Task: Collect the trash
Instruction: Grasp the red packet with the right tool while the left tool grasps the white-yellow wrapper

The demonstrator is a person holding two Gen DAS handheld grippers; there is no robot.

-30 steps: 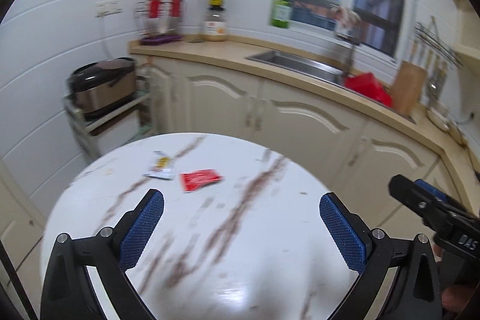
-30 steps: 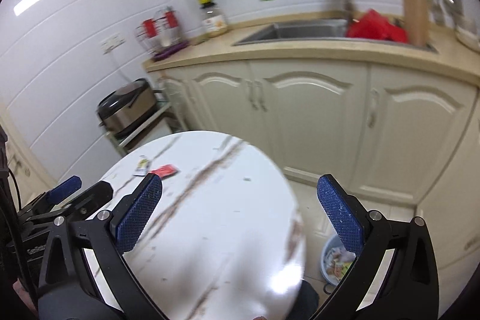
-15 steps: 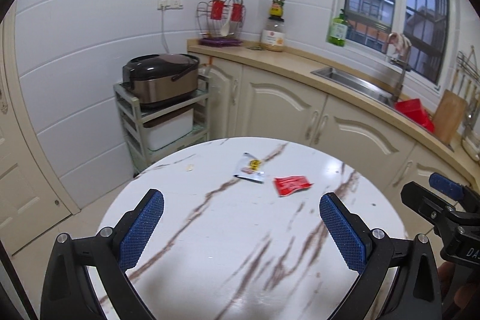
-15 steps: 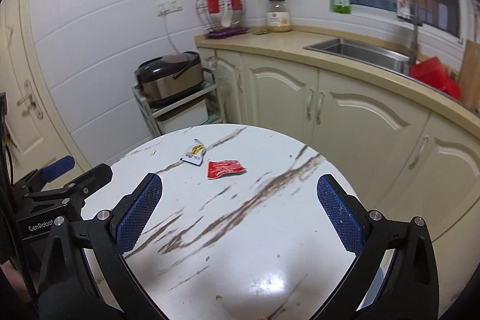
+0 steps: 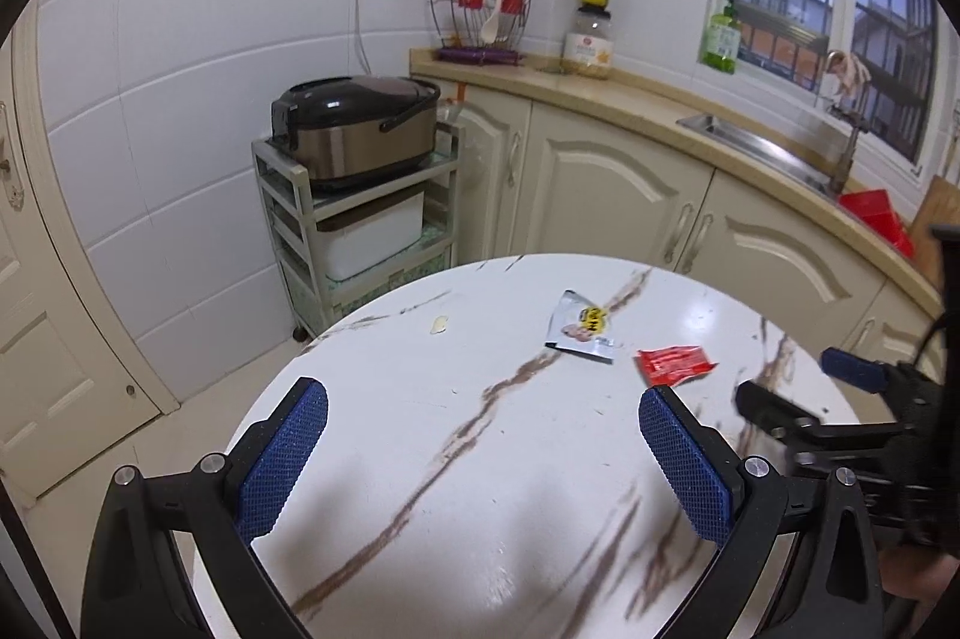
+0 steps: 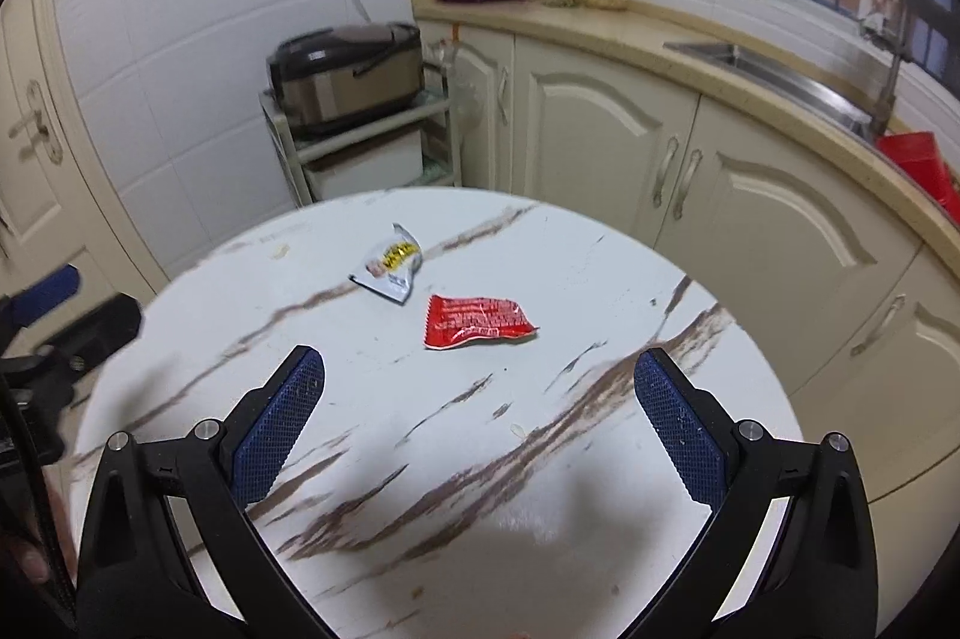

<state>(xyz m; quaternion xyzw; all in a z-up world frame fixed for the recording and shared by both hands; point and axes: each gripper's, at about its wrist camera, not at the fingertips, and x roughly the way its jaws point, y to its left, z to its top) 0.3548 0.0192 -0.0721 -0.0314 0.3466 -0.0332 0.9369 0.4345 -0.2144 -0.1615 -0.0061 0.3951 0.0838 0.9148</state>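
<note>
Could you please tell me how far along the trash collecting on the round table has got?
Nothing looks collected yet. The red wrapper and the white snack packet both lie on the marble table, apart from each other. Nothing is in hand: the left tool and right tool are open and empty above the near side. Left to do: pick up both pieces, plus a small pale scrap.

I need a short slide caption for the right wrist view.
Open right gripper above a round marble table, facing a red wrapper and a white snack packet.

A rice cooker (image 5: 354, 126) sits on a shelf cart (image 5: 288, 231) beside cabinets (image 5: 600, 195).
</note>
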